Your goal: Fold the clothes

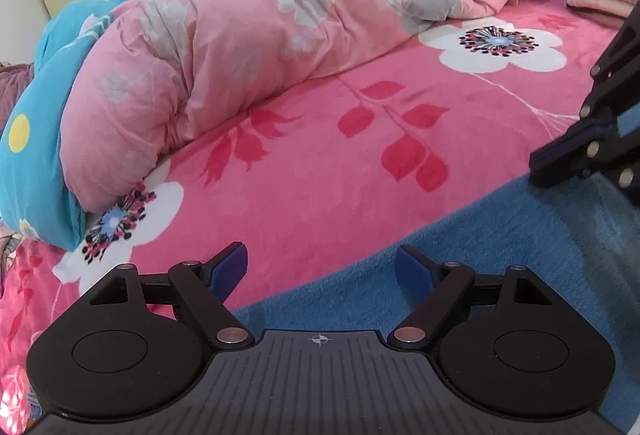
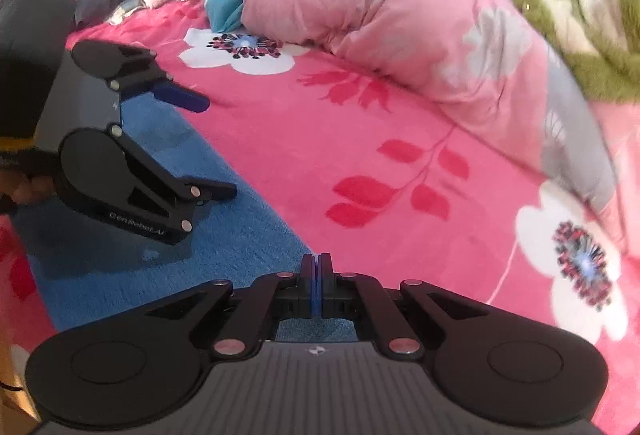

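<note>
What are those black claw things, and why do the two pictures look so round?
They are grippers, pinching tools a person holds, one in each hand. Each carries a wide, bendy-looking camera, so each picture looks out over its own gripper. The left gripper is open, holding nothing. The right gripper is pinched shut; whether it holds cloth I cannot tell. Both are over a blue cloth to be folded, lying on a pink flowered bed. Behind it sits a rolled pink quilt.

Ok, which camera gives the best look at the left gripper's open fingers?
The right wrist view: it shows the left gripper from the side over the blue cloth, jaws apart and empty. The left wrist view shows only its own fingers from behind.
</note>
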